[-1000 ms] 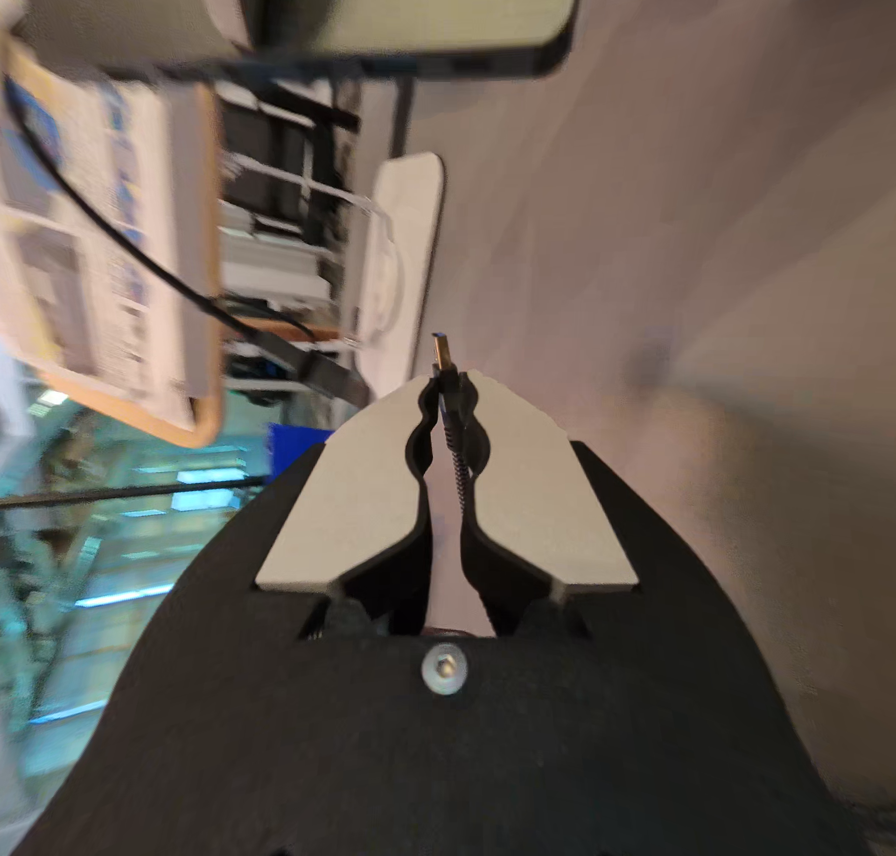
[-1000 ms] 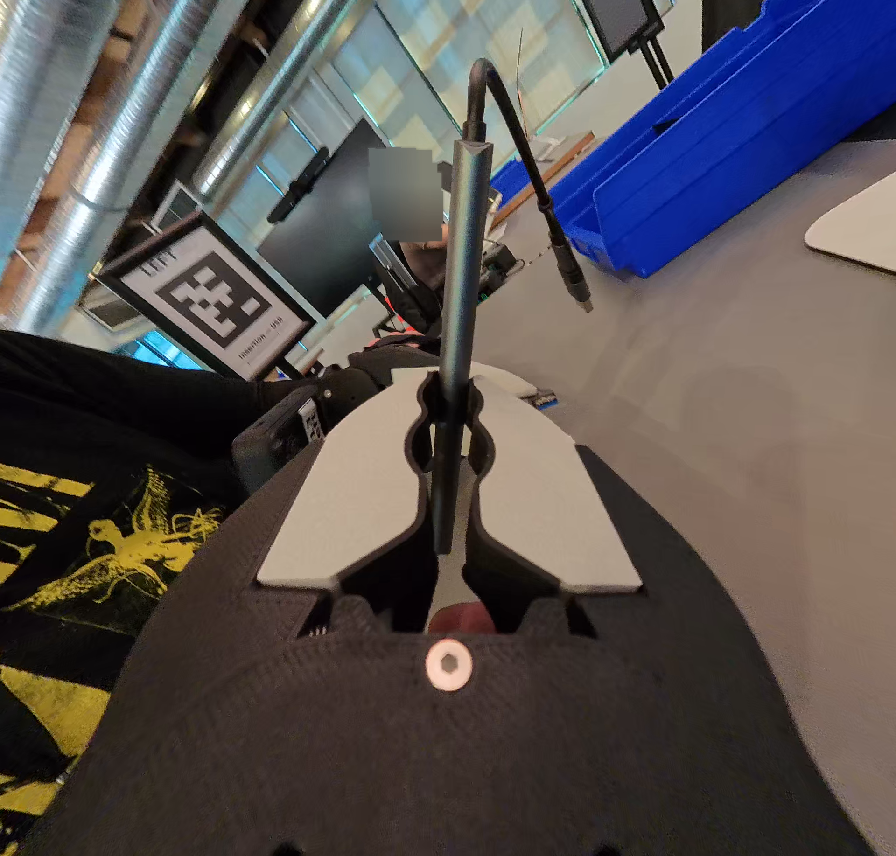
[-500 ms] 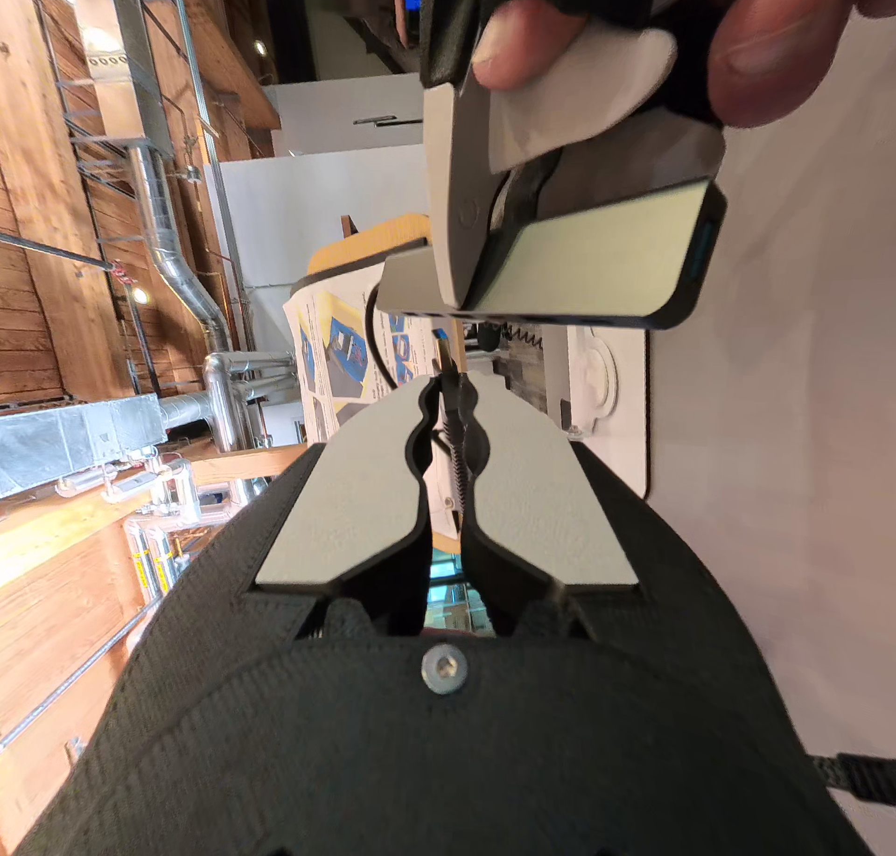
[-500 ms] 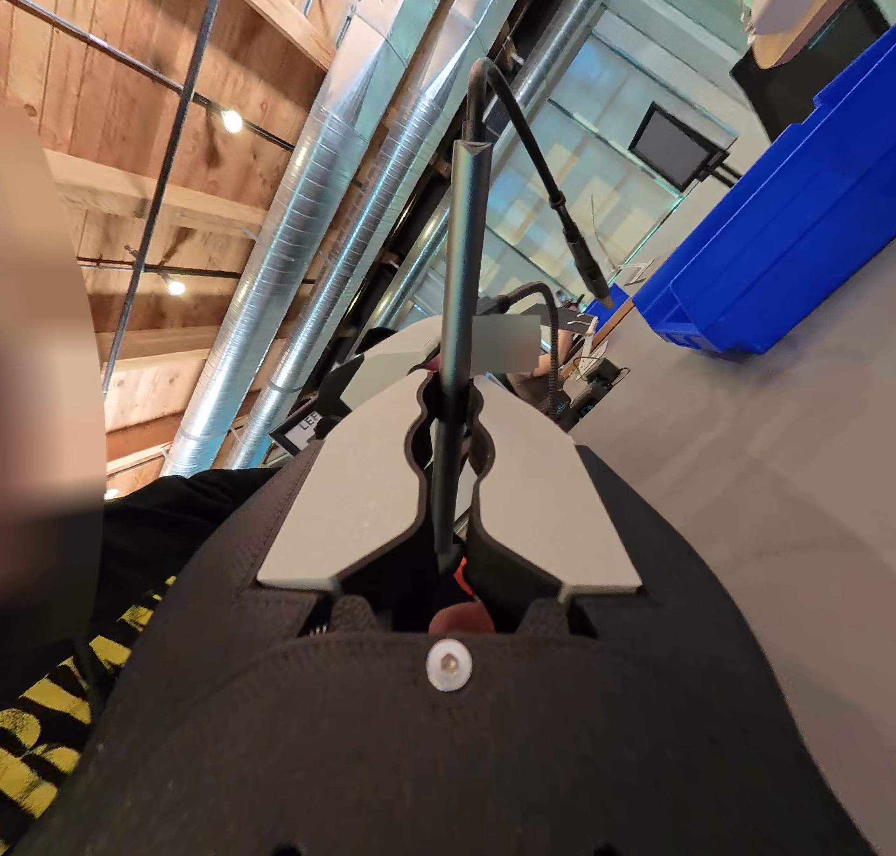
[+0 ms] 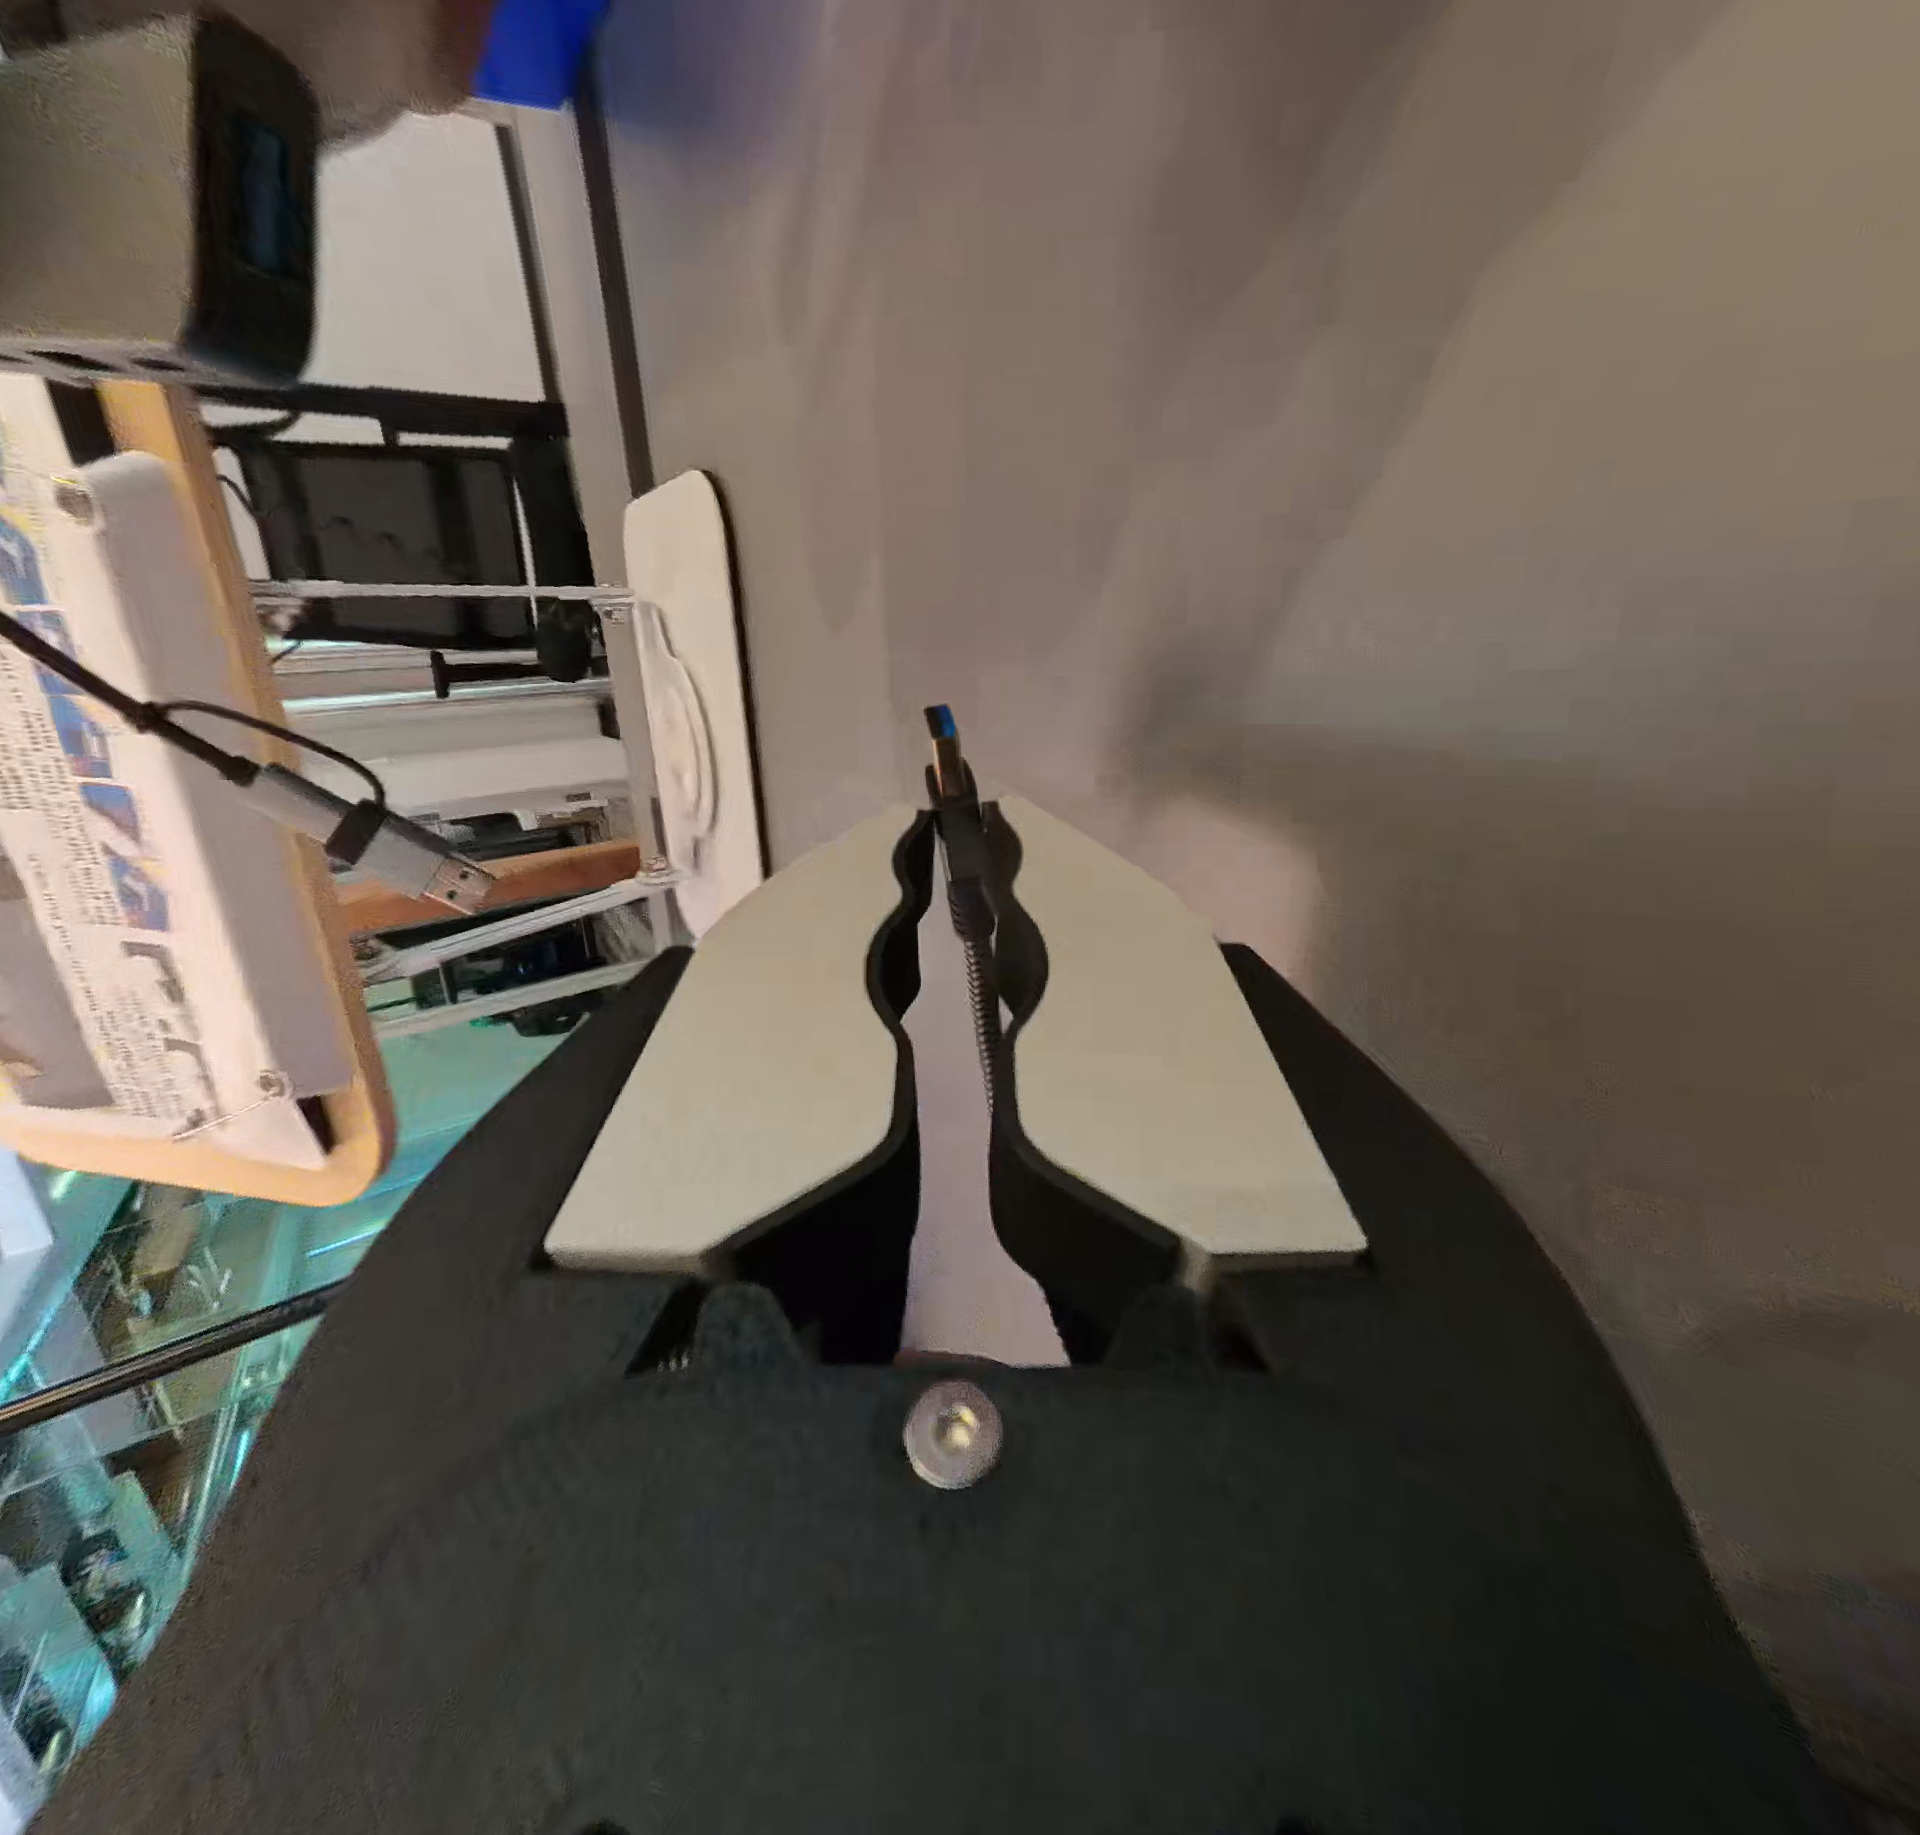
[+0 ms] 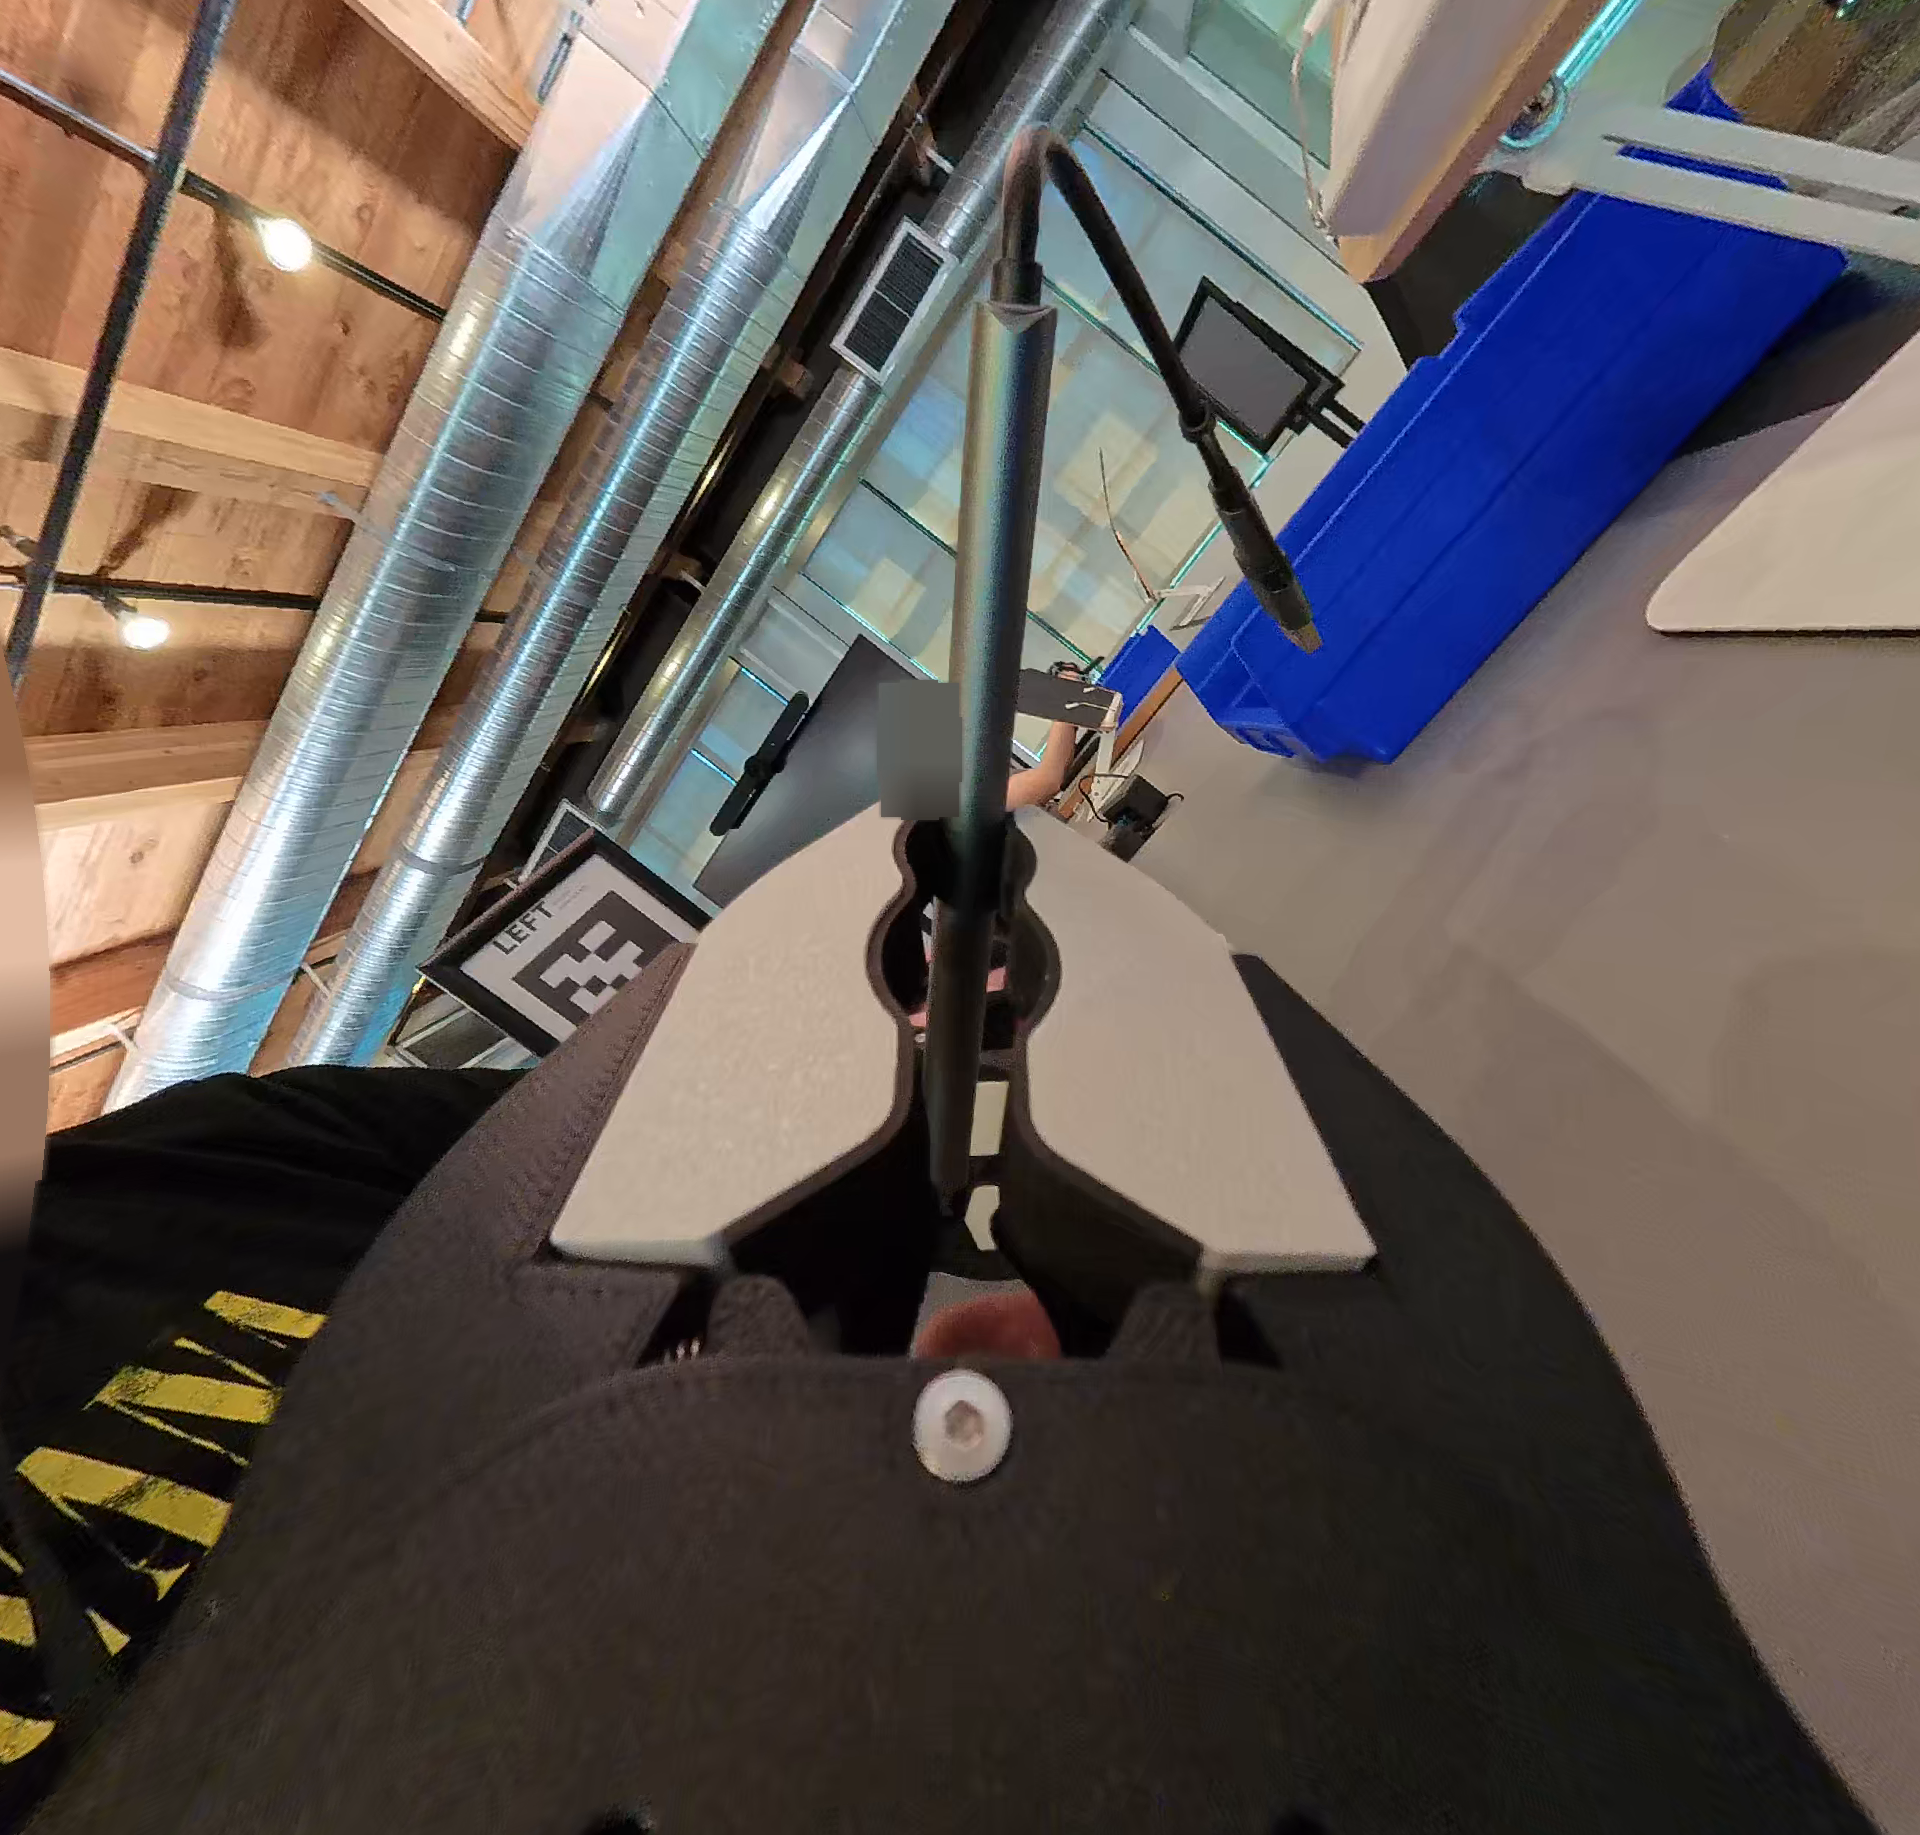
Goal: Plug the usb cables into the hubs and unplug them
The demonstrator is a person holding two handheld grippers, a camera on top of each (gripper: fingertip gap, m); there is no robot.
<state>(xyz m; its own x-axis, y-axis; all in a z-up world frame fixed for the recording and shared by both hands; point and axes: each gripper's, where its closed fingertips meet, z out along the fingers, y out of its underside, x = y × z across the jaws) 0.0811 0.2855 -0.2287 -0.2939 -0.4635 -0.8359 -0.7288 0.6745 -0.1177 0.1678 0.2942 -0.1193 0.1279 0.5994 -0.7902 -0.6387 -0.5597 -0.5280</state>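
While left gripper (image 5: 958, 829) pinches USB plug (image 5: 943, 746) jutting past tips, right gripper (image 6: 961, 850) clamps hub (image 6: 992, 580) edge-on.

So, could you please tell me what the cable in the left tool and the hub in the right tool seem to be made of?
Cable: probably braided sleeve, from its woven pattern; its plug looks metal. Hub: likely matte grey metal, with a soft sheen, possibly plastic.

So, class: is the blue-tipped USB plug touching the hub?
Apart. The left wrist view shows the USB plug pointing at bare table, with the hub far up-left.
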